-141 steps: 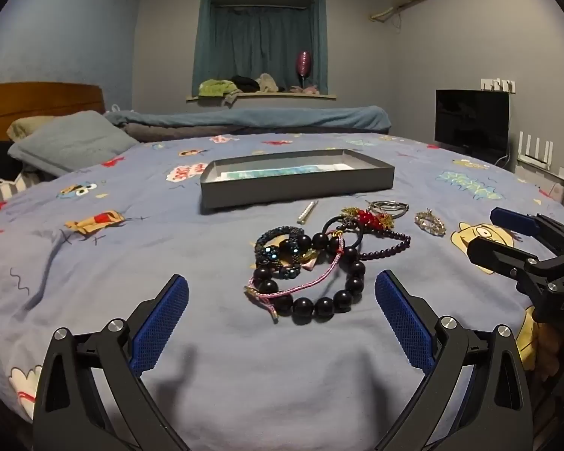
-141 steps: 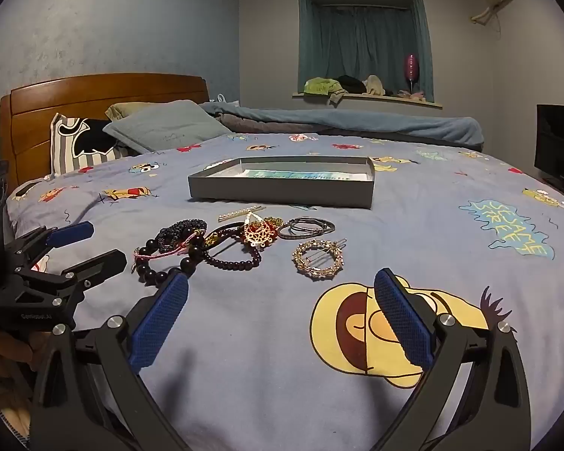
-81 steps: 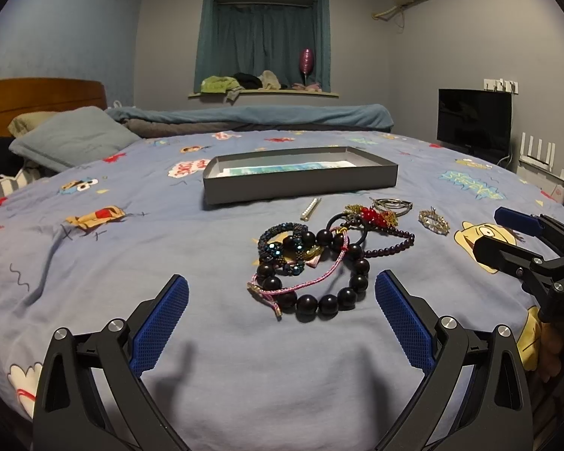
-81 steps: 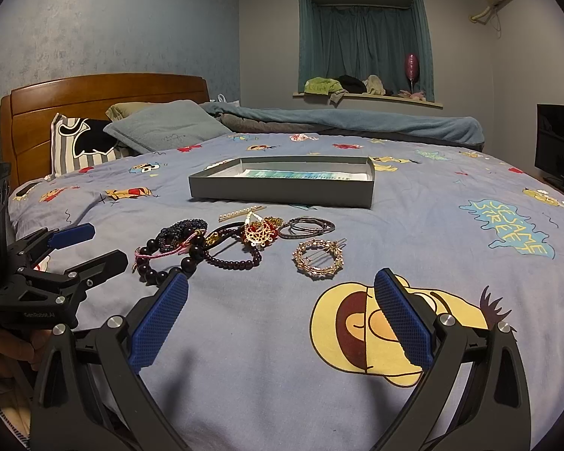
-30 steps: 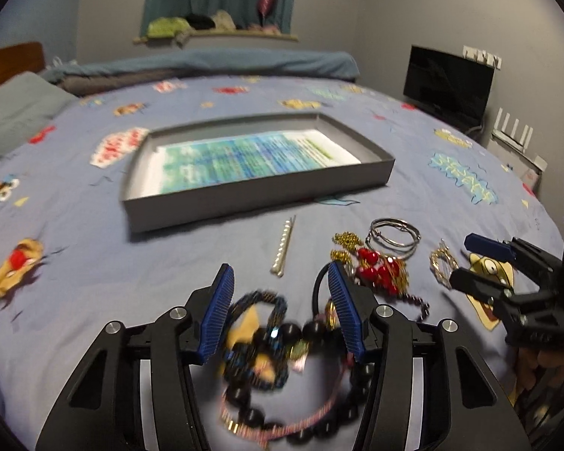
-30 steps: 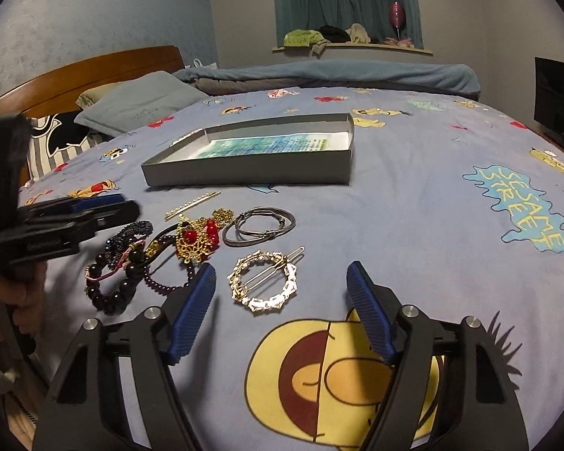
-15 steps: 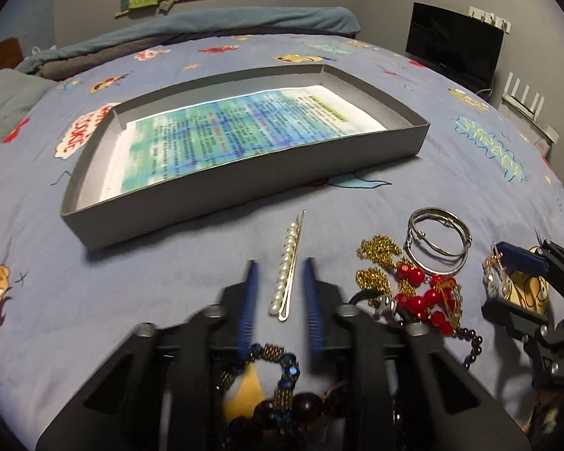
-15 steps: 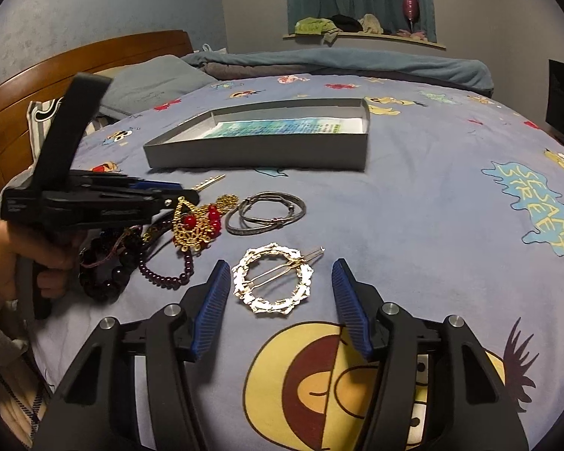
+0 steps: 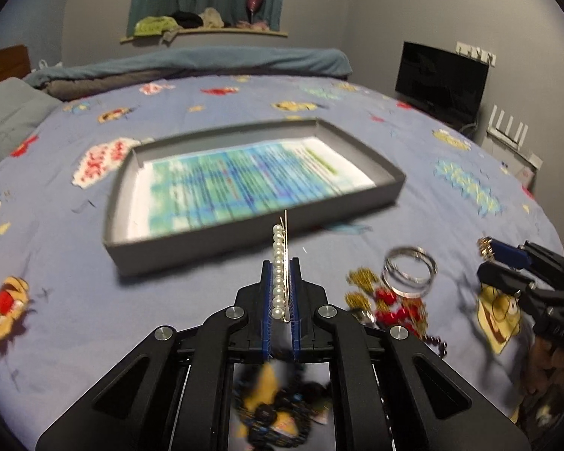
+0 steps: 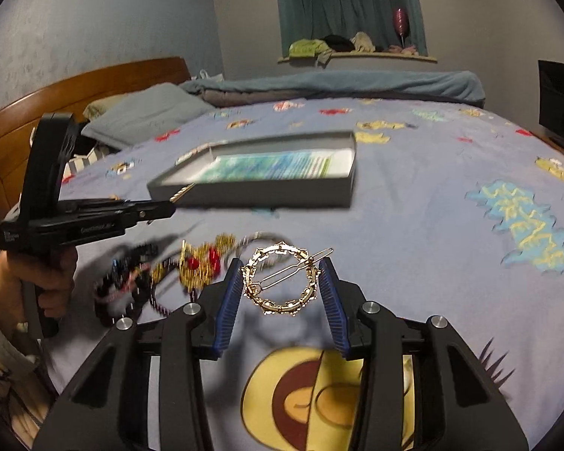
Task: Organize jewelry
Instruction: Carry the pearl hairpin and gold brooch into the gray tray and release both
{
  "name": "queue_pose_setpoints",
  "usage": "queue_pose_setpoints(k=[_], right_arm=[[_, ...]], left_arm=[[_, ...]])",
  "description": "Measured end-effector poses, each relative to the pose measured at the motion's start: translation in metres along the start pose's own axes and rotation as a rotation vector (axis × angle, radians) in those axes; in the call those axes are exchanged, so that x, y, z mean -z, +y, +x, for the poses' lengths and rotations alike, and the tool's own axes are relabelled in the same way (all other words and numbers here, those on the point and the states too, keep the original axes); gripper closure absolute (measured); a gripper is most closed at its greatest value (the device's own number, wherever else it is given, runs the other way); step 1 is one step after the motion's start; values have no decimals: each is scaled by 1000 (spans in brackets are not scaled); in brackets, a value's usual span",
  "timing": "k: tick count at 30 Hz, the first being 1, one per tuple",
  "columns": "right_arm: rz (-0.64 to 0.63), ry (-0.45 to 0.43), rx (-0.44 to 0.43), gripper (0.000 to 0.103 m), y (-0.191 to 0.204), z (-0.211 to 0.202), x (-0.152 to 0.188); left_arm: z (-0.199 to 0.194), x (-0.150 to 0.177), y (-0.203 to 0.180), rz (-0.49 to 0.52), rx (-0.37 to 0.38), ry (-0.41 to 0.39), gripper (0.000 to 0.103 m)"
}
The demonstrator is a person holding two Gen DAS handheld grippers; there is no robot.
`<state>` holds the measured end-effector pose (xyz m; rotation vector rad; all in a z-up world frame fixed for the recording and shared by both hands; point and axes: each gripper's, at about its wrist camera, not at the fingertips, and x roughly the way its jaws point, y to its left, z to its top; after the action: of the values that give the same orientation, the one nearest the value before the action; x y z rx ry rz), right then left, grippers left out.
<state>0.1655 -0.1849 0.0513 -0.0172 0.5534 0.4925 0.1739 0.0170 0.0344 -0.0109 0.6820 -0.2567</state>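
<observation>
My left gripper (image 9: 281,263) is shut on a pearl hair clip (image 9: 279,263) and holds it above the bed, just short of the grey tray (image 9: 191,246). It also shows at the left in the right wrist view (image 10: 171,205). My right gripper (image 10: 281,263) is shut on a round gold hair clip (image 10: 282,282), lifted off the bedspread. It also shows at the right in the left wrist view (image 9: 487,259). The tray (image 10: 282,193) holds a printed blue-green sheet.
Loose jewelry lies on the blue bedspread: silver bangles (image 9: 410,270), a red and gold piece (image 9: 391,306), dark bead bracelets (image 10: 128,285). A pillow (image 10: 146,112) and wooden headboard (image 10: 56,97) stand at the left, a TV (image 9: 440,80) at the right.
My left gripper shut on the pearl clip and lifted it toward the tray. My right gripper shut on the round gold clip and raised it off the bed.
</observation>
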Motion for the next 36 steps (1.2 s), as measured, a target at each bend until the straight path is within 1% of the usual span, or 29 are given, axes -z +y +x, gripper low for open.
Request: queue_pose_setpoints(k=[4,9,12,17,21,24,27,28,29,30,31,33,36], right_arm=[[-23,-21,9,62,-2,12,-36],[-37,3,-3,62,-6,60,-77],[-30,27,-5,62,-12,90,-91],[-37,65,-14,62,-19,131,-102],[-38,128,-16,62,-27,158,-102],[-24,177,-15,61,-32,170,-99],[-38,184,-3,60,-30,174,-98],[-43,180,-1,56,-29,173,-99],[-49,167,-2,46,-27,170,-99],[-53,155,2,41,-26,168,-100],[-59,132,7,38,-25,162,-100],[-63,91,8,38,-22,151,-101],[-60,37,-3,38,-20,129,-96]], left_arm=[[3,-16,14,-20,-33,-20,94],[19,-34,34,-41,-70,-23,94],[30,-46,49,-65,-91,-21,94],[46,-58,72,-84,-111,-12,94],[71,-57,87,-107,-109,49,94],[84,-50,92,-122,-104,97,94],[86,-47,88,-107,-110,99,93],[84,-47,87,-106,-110,93,90],[82,-46,87,-109,-105,87,88],[80,-46,86,-112,-105,81,79],[77,-45,86,-115,-106,74,65],[69,-43,84,-116,-97,52,54],[52,-39,81,-118,-82,18,54]])
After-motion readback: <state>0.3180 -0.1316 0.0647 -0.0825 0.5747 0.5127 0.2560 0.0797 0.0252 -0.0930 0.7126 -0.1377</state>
